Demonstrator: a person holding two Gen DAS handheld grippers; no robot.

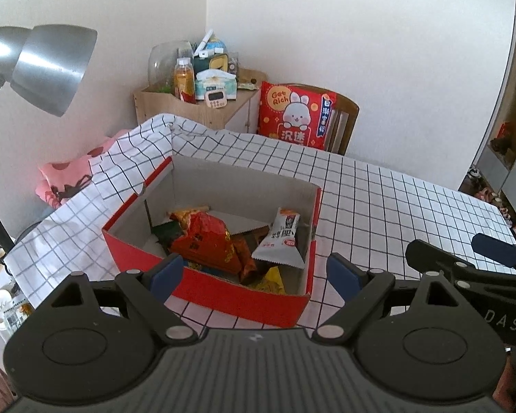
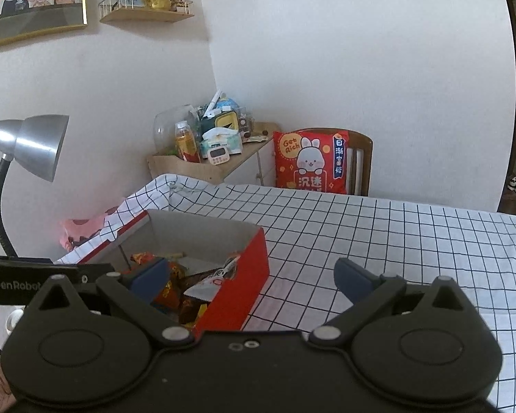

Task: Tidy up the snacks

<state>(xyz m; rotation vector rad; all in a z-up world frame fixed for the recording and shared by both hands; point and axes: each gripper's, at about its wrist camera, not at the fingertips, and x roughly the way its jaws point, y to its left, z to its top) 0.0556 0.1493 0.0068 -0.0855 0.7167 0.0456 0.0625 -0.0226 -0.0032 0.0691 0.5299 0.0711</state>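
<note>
i'm looking across the table under its white cloth with a thin black grid (image 1: 395, 199), and from here the cloth is bare, with no loose packets anywhere i can see. at about ten o'clock of that cloth sits the open red cardboard box with a pale inside (image 1: 223, 296), its flap standing up on the far left side. in the right wrist view the same box (image 2: 247, 282) lies at nine o'clock of my tool.

inside the box is the heap of snacks: a big crinkled red and orange foil packet (image 1: 206, 241) in the middle, a white sachet with dark print (image 1: 282, 237) leaning at three o'clock of it against the right wall, and a small yellow wrapper (image 1: 273, 280) at five o'clock by the near wall.

my left gripper (image 1: 254, 277) hangs just over the near wall, tongs spread wide, nothing between them. my right gripper (image 2: 251, 275) has its tongs apart too and empty, its left finger over the box's right wall.

my read: the gathering looks done or all but done, everything visible is already boxed. what's left, i'd guess, is tidying the pile or shutting the flap.
</note>
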